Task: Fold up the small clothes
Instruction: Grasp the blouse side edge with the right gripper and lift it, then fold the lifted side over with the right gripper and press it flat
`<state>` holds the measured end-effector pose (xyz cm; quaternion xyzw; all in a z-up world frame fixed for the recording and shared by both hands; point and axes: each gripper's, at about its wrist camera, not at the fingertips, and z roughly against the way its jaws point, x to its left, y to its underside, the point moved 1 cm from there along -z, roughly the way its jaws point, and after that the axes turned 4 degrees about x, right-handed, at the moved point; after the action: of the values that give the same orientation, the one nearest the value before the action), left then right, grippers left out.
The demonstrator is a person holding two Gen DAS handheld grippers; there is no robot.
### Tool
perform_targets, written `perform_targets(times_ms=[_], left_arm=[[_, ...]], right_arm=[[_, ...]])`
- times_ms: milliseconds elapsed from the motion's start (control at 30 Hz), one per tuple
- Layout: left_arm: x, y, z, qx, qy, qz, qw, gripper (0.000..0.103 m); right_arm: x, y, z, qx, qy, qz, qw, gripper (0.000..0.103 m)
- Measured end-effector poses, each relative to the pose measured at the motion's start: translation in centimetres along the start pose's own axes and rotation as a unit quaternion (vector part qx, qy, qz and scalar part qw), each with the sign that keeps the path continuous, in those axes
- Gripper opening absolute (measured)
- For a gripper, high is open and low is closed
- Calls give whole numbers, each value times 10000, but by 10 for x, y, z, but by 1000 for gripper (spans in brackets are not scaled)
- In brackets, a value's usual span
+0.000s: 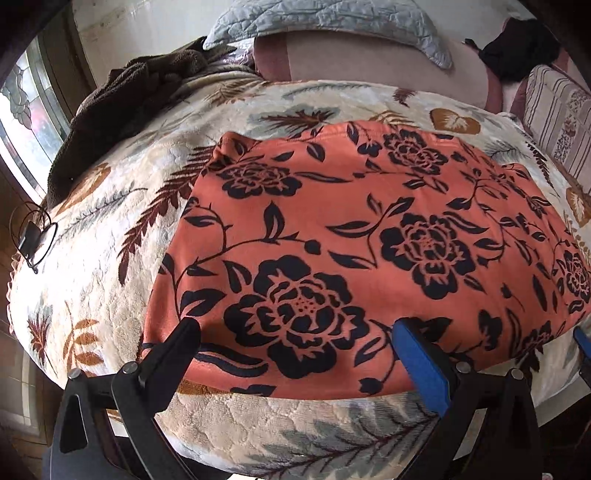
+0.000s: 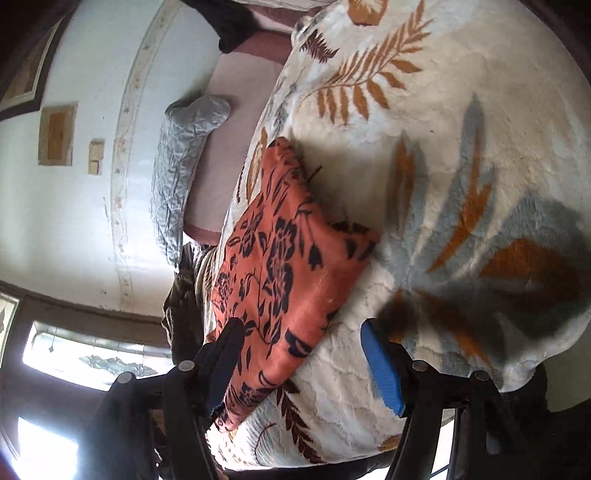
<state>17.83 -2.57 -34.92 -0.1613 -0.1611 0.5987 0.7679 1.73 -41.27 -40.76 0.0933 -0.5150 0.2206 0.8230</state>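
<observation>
An orange cloth (image 1: 369, 236) printed with black flowers lies spread flat on a cream blanket (image 1: 110, 258) patterned with leaves, its near edge close to the blanket's near edge. The left gripper (image 1: 299, 332) hangs over that near edge with its jaws wide apart, one black finger and one blue-padded finger over the cloth, nothing clamped between them. In the right wrist view the scene is rolled sideways: the cloth (image 2: 280, 266) runs up the frame with the blanket (image 2: 461, 147) beside it. The right gripper (image 2: 306, 332) has its jaws parted; the black finger overlaps the cloth's edge and the blue pad sits over bare blanket, with a strip of cloth and blanket between them and no pad pressing on it. Beyond the blanket lie a grey quilted pillow (image 1: 332, 22), a dark brown fleece (image 1: 122, 99) heaped at one corner, and a white wall (image 2: 74, 221).
</observation>
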Motion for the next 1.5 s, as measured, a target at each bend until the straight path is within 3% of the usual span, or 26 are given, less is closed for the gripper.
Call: perform_targets(times_ms=[133,200,267,300,333,500,567,767,967,1033,1100,1200,1267,1400,1500], left_arm=[[9,-1,3,-31,113,95,9999,103],[15,0,12,-130,100,139,9998,103],[27,0,21,-202,134,260,9994,103],[35,1,26,-248,144,360,9989,103],[44,1,31,-296,149,480,9983,103],[96,3,59,-469,4,985,9940,103],[116,4,66,-478,-183,1127,9923,103],[175,10,99,-823,-301,1556,9839,103],[231,24,130,-1186,-369,2058,9707,103],[247,31,135,-1233,-396,2245,9658,103],[258,36,137,-1260,-389,2397,9618,103],[264,43,136,-1183,-380,2442,9617,103],[260,45,135,-1166,-401,2340,9644,103],[240,41,131,-1173,-136,2170,9690,103],[207,35,121,-1061,292,1928,9750,103]], right_arm=[[-8,-17,-12,-184,-295,-377,9987,69],[0,-23,-16,-318,-268,-258,9988,67],[11,-29,-25,-345,49,8,9994,55],[15,-31,-31,-324,261,106,9991,34],[16,-34,-37,-255,439,157,9986,27],[48,-36,-39,-238,935,680,9930,24],[76,-32,-36,-269,860,996,9909,23],[195,13,-49,-84,755,2317,9698,23],[267,101,-121,582,628,2955,9515,23],[269,137,-157,999,658,2945,9481,23],[261,170,-198,1518,801,2816,9441,31],[237,209,-248,2402,627,2466,9368,67],[228,218,-252,2667,153,2250,9370,70],[236,196,-215,2573,-498,2477,9327,73],[237,164,-163,1802,-358,3042,9347,71]])
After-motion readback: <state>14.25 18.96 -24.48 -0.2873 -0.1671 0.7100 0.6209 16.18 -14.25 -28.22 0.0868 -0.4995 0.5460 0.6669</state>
